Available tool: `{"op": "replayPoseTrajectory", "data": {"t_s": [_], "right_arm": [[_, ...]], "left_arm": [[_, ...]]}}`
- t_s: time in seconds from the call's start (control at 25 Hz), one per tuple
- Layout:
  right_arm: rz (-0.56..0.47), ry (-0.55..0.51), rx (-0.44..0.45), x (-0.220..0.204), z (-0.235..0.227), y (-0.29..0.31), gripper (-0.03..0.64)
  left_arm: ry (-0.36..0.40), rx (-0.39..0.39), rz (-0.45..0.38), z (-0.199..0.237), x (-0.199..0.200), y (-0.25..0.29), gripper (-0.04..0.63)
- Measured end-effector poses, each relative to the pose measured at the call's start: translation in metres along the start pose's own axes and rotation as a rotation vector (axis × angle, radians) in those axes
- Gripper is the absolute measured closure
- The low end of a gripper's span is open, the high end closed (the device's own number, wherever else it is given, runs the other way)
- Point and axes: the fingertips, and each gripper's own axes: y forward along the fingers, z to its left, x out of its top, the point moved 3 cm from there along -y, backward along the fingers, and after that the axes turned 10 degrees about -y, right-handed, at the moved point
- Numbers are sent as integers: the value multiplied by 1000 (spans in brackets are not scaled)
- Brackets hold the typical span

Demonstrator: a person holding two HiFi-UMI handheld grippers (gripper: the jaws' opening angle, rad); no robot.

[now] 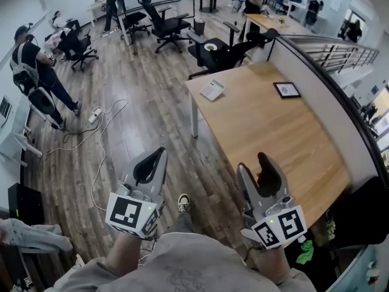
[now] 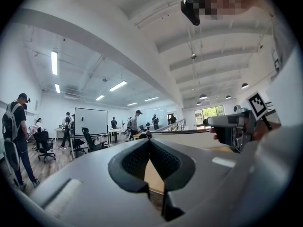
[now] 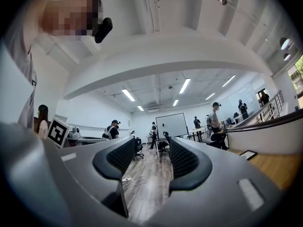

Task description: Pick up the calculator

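Note:
The calculator [image 1: 213, 89], light grey and flat, lies near the far left corner of the wooden table [image 1: 273, 132] in the head view. Neither gripper view shows it. Both grippers are held low and well short of it, near the person's body. My left gripper [image 1: 149, 166] hangs over the floor left of the table; its fingertips meet [image 2: 149, 143] with nothing between them. My right gripper [image 1: 267, 172] is over the table's near edge. Its jaws [image 3: 150, 148] stand apart and only floor shows through the gap.
A black framed tablet [image 1: 286, 90] lies on the table's far right, beside a partition wall [image 1: 316, 72]. A white table leg [image 1: 194, 120] stands below the calculator's corner. Office chairs [image 1: 167, 23] and people fill the room beyond. A power strip with cable [image 1: 95, 114] lies on the floor.

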Motion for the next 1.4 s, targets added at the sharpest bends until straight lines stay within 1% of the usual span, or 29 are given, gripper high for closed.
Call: {"op": "replayPoseTrajectory", "data": {"t_s": [0.4,0.64,0.76,0.92,1.12,1.4], "right_arm": [[97,15,-14,-31,-36,134,403],[148,6,-3,-49,-44,216,403],[156,0,-14,-59,-50,250,403],[179,5,-30,-73,-59,282,403],[235,8,-47,-90,-71,306,403],[299,24,-88,-126,-110,332,403]], "left_arm": [[-2,-34,37,98,9,99,594],[6,-64,58,160,13,143,594],[10,-73,65,186,10,162,594],[-5,-77,76,213,4,184,594],[-24,-91,95,232,-2,209,594],[-26,-104,135,251,-20,255,594]]}}
